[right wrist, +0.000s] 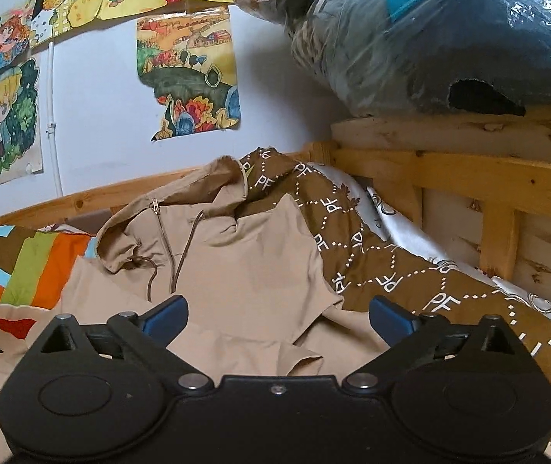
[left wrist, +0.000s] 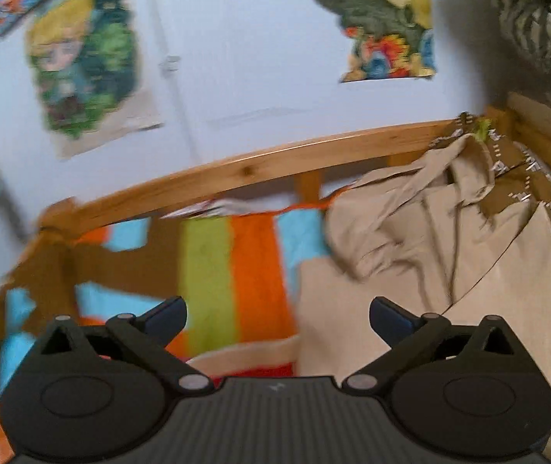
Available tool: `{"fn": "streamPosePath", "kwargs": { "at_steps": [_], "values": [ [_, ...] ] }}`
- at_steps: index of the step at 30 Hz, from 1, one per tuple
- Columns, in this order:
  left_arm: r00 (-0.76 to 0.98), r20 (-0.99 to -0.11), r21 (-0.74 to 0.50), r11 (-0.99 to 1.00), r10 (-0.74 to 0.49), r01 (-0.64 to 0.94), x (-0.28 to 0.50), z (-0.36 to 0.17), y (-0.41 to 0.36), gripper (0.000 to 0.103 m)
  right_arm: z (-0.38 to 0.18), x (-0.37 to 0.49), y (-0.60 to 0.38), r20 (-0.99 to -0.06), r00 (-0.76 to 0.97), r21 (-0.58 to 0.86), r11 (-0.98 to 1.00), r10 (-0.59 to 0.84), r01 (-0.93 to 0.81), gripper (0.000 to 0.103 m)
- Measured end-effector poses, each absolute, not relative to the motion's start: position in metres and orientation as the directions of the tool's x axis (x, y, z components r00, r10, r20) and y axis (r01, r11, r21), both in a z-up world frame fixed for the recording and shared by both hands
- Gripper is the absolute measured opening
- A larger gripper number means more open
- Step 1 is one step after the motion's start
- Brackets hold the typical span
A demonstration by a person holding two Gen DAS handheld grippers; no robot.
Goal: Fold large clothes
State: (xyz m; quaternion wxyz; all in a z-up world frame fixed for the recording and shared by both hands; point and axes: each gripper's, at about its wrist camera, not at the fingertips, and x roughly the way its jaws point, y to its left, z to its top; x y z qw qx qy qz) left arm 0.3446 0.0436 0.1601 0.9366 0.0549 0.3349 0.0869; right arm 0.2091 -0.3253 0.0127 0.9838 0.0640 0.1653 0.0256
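garment: beige zip hoodie (right wrist: pixel 244 270) lay on the bed, over a striped multicolour blanket (left wrist: pixel 232 270) on one side and a brown "PF" print quilt (right wrist: pixel 372 255) on the other
garment state: hood (right wrist: pixel 182 201) bunched up toward the wooden bed rail (left wrist: pixel 236 170), zip and drawcord showing; one flap was laid over the body with a corner near the right claw, loose layers underneath
left gripper (left wrist: pixel 277 321): jaws spread wide, nothing between them; only blanket and beige cloth seen beyond; view was blurred
right gripper (right wrist: pixel 278 319): jaws spread wide too, empty; hoodie fabric lay below and ahead, pads not on it
contact: neither claw had hold of the garment
done so far: looked like at least one fold-in of a side or sleeve was in place; can't tell how many
left to do: hood not flattened, edges uneven, no neat rectangle yet; probably more folds plus tidying
progress guess: early to middle, not finished
background: drawings (right wrist: pixel 190 77) taped to the wall, plastic-bagged bundle (right wrist: pixel 430 34) on the headboard shelf; not part of the task
risk: soft cloth on a lumpy quilt, folds may slip open
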Motion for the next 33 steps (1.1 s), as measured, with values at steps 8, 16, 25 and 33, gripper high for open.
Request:
{"fn": "streamPosePath", "kwargs": {
  "at_steps": [8, 16, 25, 33],
  "values": [
    [0.783, -0.603, 0.081, 0.989, 0.149, -0.126, 0.455, 0.055, 0.031, 0.097, 0.014, 0.228, -0.328, -0.321, 0.945, 0.118, 0.993, 0.063, -0.026, 0.102],
    [0.908, -0.391, 0.120, 0.986, 0.152, -0.114, 0.509, 0.018, 0.009, 0.077, 0.067, 0.381, -0.314, -0.375, 0.902, 0.035, 0.975, 0.215, -0.218, 0.092],
    [0.959, -0.264, 0.236, 0.971, 0.099, -0.035, 0.507, 0.007, -0.009, 0.000, 0.054, 0.551, -0.265, -0.413, 0.895, -0.008, 0.982, 0.168, -0.188, 0.064],
    [0.976, -0.216, -0.002, 0.999, 0.042, -0.043, 0.490, 0.026, 0.038, 0.000, 0.043, 0.601, -0.240, -0.373, 0.918, 0.029, 0.990, 0.136, -0.135, 0.001]
  ]
}}
